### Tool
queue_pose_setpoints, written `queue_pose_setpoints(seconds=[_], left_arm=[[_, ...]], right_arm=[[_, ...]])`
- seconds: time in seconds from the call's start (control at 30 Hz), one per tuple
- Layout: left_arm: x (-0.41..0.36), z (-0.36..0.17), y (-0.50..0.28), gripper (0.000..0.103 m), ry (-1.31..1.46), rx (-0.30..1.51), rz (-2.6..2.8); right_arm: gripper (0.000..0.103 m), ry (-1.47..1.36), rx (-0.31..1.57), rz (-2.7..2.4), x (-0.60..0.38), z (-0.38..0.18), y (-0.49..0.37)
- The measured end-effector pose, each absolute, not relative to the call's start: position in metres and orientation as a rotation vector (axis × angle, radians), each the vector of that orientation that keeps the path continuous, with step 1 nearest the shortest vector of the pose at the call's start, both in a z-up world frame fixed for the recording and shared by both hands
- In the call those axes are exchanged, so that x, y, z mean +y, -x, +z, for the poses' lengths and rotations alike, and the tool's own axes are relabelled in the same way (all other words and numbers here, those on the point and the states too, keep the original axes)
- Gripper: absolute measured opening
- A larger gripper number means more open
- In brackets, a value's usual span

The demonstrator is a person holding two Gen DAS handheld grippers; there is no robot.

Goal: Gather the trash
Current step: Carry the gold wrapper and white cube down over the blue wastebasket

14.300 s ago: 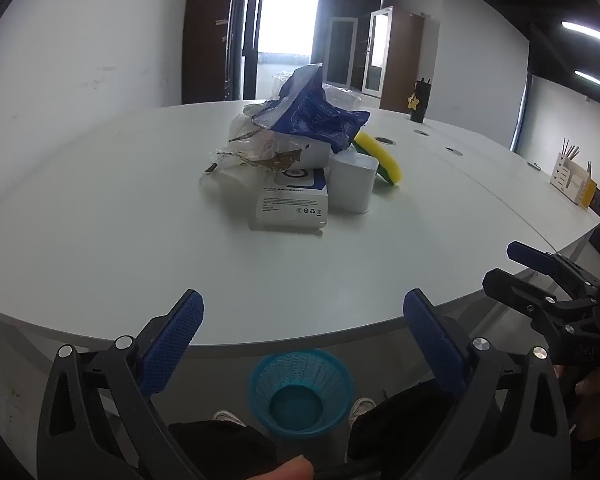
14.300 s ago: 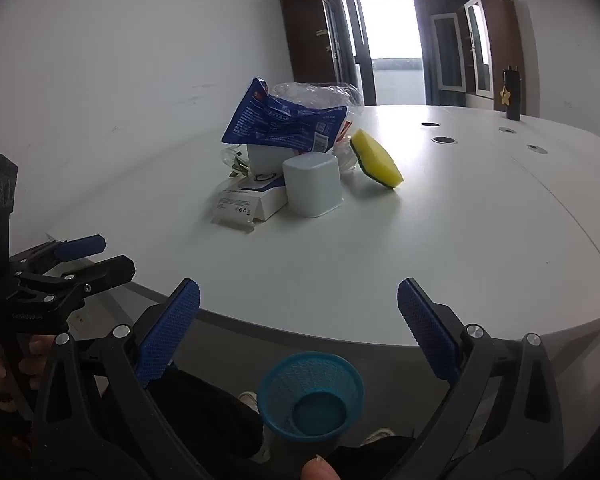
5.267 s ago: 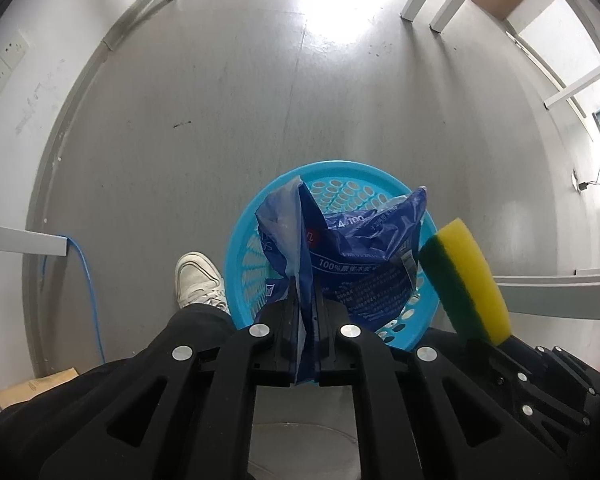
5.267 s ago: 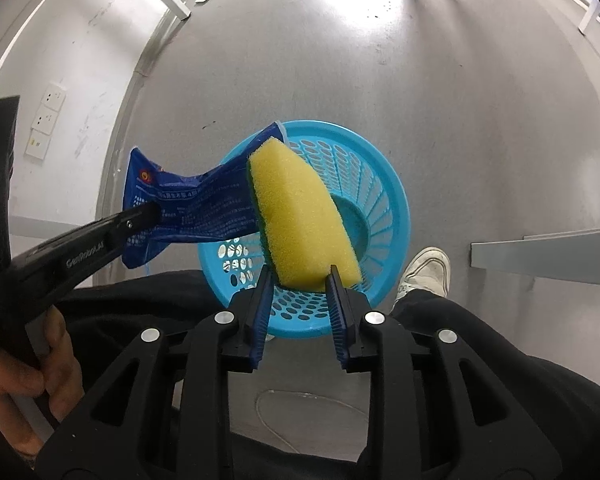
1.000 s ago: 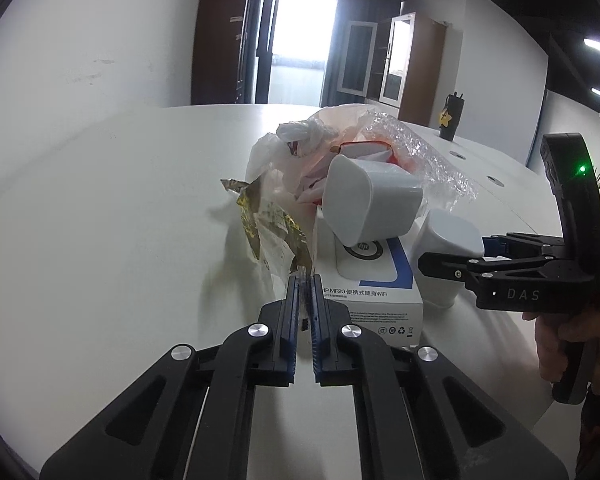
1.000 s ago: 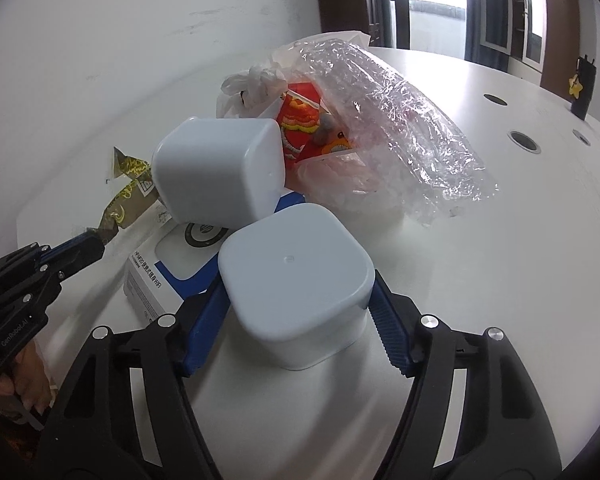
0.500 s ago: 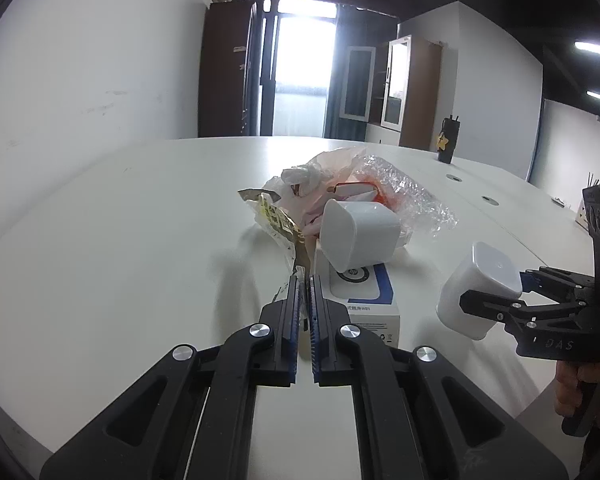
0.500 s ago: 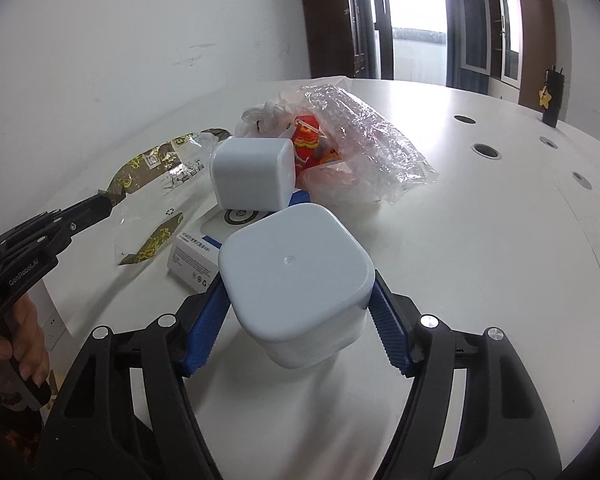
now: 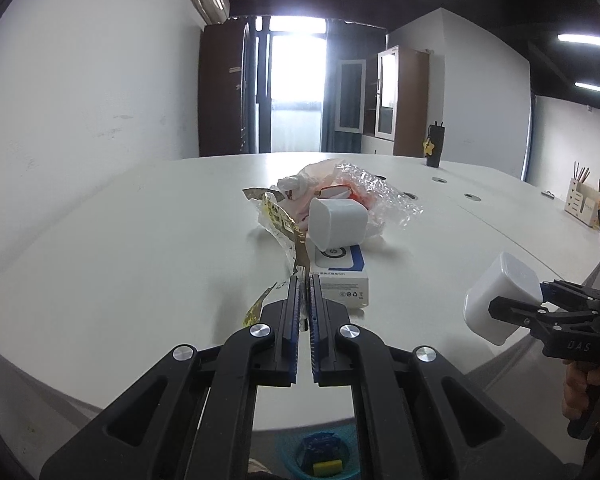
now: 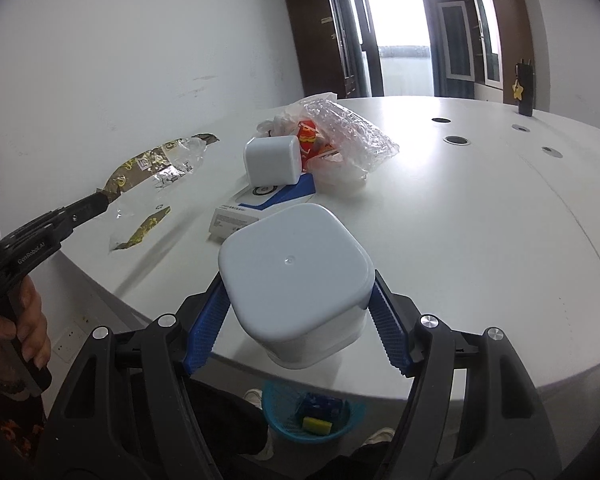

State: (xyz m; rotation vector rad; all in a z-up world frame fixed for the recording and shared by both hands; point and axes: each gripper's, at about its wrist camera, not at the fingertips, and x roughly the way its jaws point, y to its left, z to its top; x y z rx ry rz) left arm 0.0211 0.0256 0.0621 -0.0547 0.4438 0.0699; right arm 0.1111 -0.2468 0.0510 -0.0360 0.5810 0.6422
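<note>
My left gripper point(image 9: 304, 285) is shut on a gold and clear plastic wrapper point(image 10: 156, 168), which hangs above the table's near left edge; it also shows in the left wrist view point(image 9: 278, 220). My right gripper point(image 10: 298, 326) is shut on a white square plastic tub point(image 10: 296, 276), held bottom-out above the table's front edge point(image 9: 500, 294). A blue mesh basket point(image 10: 276, 420) stands on the floor below, with a blue bag and a yellow sponge point(image 10: 317, 425) in it.
On the white table point(image 10: 460, 220) lie a second white tub point(image 10: 272, 160), a white and blue box point(image 10: 256, 208), and a crumpled clear bag with red packaging point(image 10: 340, 136). A dark bottle point(image 10: 525, 88) stands far back. My legs and shoes are beside the basket.
Both grippers have drawn back toward the table's front edge with their loads. The wrapper has lifted clear of the pile, and the basket has come into view below.
</note>
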Motion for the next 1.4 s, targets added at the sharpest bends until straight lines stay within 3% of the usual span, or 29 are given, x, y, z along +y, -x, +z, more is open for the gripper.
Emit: queue_pose_setpoints(seconds=[0.27, 0.77, 0.93, 1.4], left_arm=[[0.018, 0.054, 0.026, 0.003, 0.02, 0.496, 0.08], [0.002, 0.041, 0.1, 0.003, -0.007, 0.584, -0.13], [-0.019, 0.01, 0.121, 0.003, -0.06, 0.653, -0.22], [-0.025, -0.099, 0.062, 0.003, -0.025, 0.912, -0.219]], right_arm=[[0.064, 0.041, 0.554, 0.634, -0.266, 0.057, -0.074], [0.064, 0.071, 0.659, 0.65, -0.283, 0.01, -0.024], [0.064, 0.048, 0.73, 0.683, -0.287, -0.017, -0.014], [0.064, 0.074, 0.875, 0.675, -0.266, -0.085, -0.03]])
